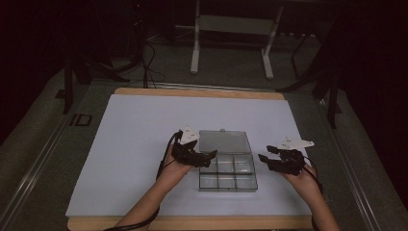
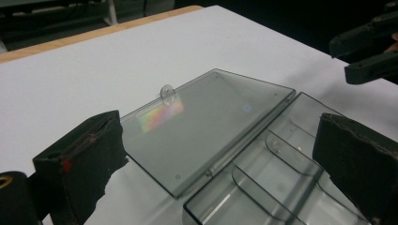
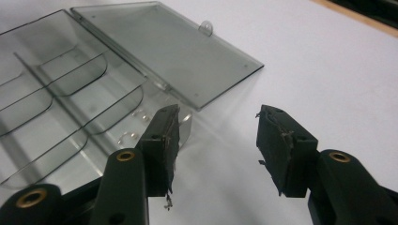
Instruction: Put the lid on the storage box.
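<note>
My left gripper (image 1: 211,155) hangs with jaws apart and nothing between them, its tips over the left edge of the clear box (image 1: 227,171). My right gripper (image 1: 262,159), jaws likewise apart and empty, sits just beside the box's right end, not touching. The box lies between the two grippers, long axis running from one toward the other; the left is the nearer. Its lid (image 2: 206,124) is folded flat on the table (image 1: 134,125) on the far side, latch tab (image 2: 167,93) sticking up at its outer edge. The compartments (image 3: 70,98) look empty. Nothing stands in the way of either gripper.
</note>
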Demonstrator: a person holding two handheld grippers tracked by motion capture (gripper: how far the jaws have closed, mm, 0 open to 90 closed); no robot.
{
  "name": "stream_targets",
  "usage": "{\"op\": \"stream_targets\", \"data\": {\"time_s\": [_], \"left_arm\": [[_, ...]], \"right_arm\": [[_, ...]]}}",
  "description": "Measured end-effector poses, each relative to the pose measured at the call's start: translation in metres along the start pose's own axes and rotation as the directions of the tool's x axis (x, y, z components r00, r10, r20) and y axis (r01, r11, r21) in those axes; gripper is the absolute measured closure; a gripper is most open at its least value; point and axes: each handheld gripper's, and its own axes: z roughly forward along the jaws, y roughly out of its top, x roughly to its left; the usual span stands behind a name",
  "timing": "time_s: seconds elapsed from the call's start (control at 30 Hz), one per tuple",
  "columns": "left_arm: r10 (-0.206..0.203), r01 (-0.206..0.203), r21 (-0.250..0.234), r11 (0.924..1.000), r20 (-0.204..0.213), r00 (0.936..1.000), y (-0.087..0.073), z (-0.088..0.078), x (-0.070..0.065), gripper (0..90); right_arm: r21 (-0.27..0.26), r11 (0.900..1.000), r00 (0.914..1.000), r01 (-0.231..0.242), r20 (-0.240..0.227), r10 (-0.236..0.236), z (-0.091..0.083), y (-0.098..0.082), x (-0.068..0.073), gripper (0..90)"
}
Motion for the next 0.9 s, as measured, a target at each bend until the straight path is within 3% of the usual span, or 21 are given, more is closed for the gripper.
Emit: {"op": "stream_targets", "data": {"time_s": [0.17,0.27,0.37,0.47,0.57,0.63,0.67,0.83,0.9], "left_arm": [[-0.028,0.029,0.025,0.9993,-0.026,0.9992,0.004,0.010,0.005,2.9],[-0.048,0.050,0.066,0.9966,-0.029,0.9984,0.006,0.015,0.009,2.9],[-0.062,0.066,0.076,0.9949,-0.050,0.9968,0.008,0.020,0.013,3.0],[-0.112,0.117,0.072,0.9905,-0.073,0.9910,0.012,0.027,0.017,3.0],[-0.136,0.143,0.069,0.9873,-0.096,0.9860,0.015,0.034,0.018,4.3],[-0.158,0.168,0.090,0.9817,-0.106,0.9817,0.016,0.040,0.019,4.3],[-0.162,0.176,0.095,0.9799,-0.135,0.9775,0.016,0.043,0.019,5.0],[-0.177,0.201,0.134,0.9703,-0.171,0.9692,0.011,0.052,0.019,13.1],[-0.205,0.231,0.152,0.9610,-0.171,0.9637,0.008,0.056,0.021,14.9]], "right_arm": [[-0.018,1.000,0.9995,-0.021,0.023,0.021,0.001,0.002,0.001,46.8],[-0.021,1.000,0.9994,-0.014,0.031,0.015,0.003,0.003,0.003,46.1],[-0.026,1.000,0.9990,-0.004,0.045,0.005,0.003,0.004,0.004,45.3],[-0.026,1.000,0.9988,0.005,0.049,-0.003,0.004,0.006,0.005,45.3],[-0.022,1.000,0.9987,0.003,0.051,-0.002,0.005,0.006,0.006,45.3],[-0.027,1.000,0.9987,-0.003,0.050,0.004,0.005,0.007,0.007,45.3],[-0.024,1.000,0.9988,-0.003,0.050,0.004,0.005,0.007,0.007,45.3],[-0.012,1.000,0.9987,0.006,0.051,-0.006,0.007,0.008,0.009,45.3],[-0.010,1.000,0.9989,0.007,0.047,-0.007,0.008,0.008,0.010,45.4]]}}
